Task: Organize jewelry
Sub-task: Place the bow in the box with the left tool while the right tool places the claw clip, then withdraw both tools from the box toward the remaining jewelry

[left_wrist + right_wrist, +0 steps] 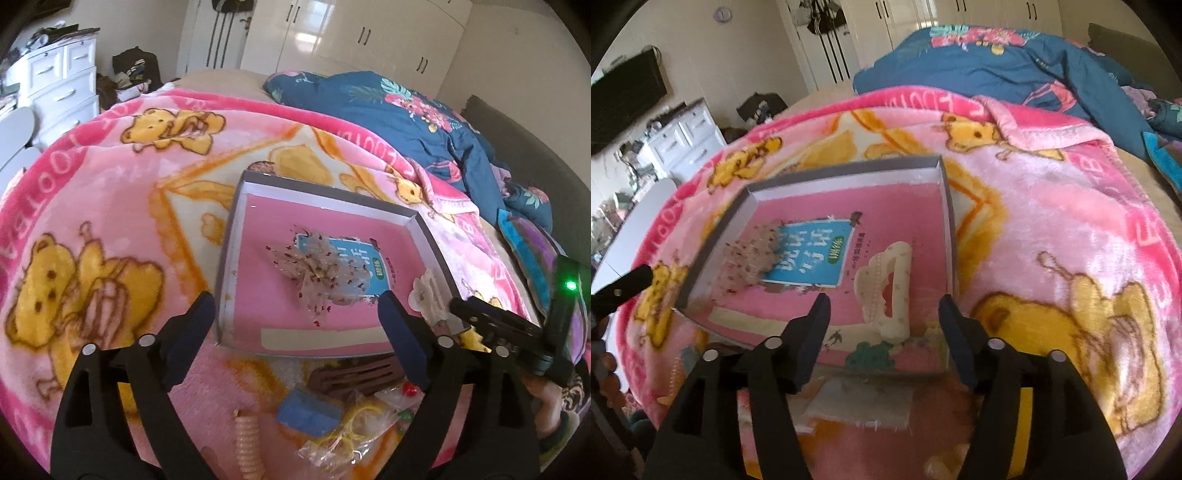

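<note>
Pink fleece, printed with yellow bears, covers the bed that carries everything, and on it sits a shallow grey-walled box with a pink floor, serving as the tray for the jewelry. Two pieces already lie inside: a sheer speckled bow over a blue printed label, toward the box's left wall, and a cream pearl-trimmed hair claw near its front right corner. Both grippers hang empty with jaws spread wide — the left gripper over the box's front edge, the right gripper just short of the claw. The sorting looks partway through, since a loose pile waits on the blanket in front of the box: a brown comb-like clip, a blue block, a clear packet with yellow rings and a ribbed peach coil. The next move probably calls for the left gripper to drop back toward that pile and pinch one small item — the crinkly packet may slip. Beyond, a rumpled blue floral quilt lies at the bed's far edge, with white wardrobes and a white chest of drawers along the walls.
</note>
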`<state>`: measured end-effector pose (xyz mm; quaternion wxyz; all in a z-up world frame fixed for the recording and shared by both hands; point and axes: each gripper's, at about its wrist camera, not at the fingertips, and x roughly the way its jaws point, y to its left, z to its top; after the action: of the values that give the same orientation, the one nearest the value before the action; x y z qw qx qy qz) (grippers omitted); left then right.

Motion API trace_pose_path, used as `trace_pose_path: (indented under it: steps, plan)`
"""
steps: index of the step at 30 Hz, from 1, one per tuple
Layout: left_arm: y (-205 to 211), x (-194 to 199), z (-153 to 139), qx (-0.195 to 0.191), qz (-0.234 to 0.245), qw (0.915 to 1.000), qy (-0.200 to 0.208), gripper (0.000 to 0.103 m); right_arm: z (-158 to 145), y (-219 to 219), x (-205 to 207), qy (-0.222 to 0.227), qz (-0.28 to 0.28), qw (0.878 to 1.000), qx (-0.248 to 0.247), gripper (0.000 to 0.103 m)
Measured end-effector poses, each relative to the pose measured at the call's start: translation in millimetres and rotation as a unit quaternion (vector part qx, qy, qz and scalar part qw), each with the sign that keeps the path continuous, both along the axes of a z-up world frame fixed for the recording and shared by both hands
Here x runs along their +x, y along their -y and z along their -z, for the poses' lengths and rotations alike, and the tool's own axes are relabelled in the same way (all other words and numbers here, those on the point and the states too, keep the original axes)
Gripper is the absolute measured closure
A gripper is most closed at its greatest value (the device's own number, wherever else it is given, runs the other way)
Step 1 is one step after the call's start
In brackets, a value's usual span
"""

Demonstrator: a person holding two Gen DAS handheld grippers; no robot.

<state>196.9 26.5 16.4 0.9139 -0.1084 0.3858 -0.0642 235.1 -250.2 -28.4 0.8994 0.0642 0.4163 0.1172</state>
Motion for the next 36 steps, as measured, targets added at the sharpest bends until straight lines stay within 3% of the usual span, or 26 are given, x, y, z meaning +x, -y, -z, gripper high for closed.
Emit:
trace_pose_path:
  steps: [3,6,22,36]
  plan:
    - [-4,-9,-8,-0.004,-0.008,0.9999,0.008,0.010,-16,6,-15,0.022,0.005,1.000,0.005,0.030]
    - [-5,-17,-17,-0.004,-0.009,0.9998,0.016,0.009,-34,9,-29,0.043,0.004,0.999,0.007,0.021]
    - [-11,-67,-61,0.002,-0.016,0.9980,0.061,0.009,-99,13,-106,0.125,-0.013,0.992,0.015,0.021]
    - [-6,-95,-64,0.023,-0.006,0.9978,0.062,0.009,-102,2,-143,0.127,-0.043,0.991,0.013,0.020]
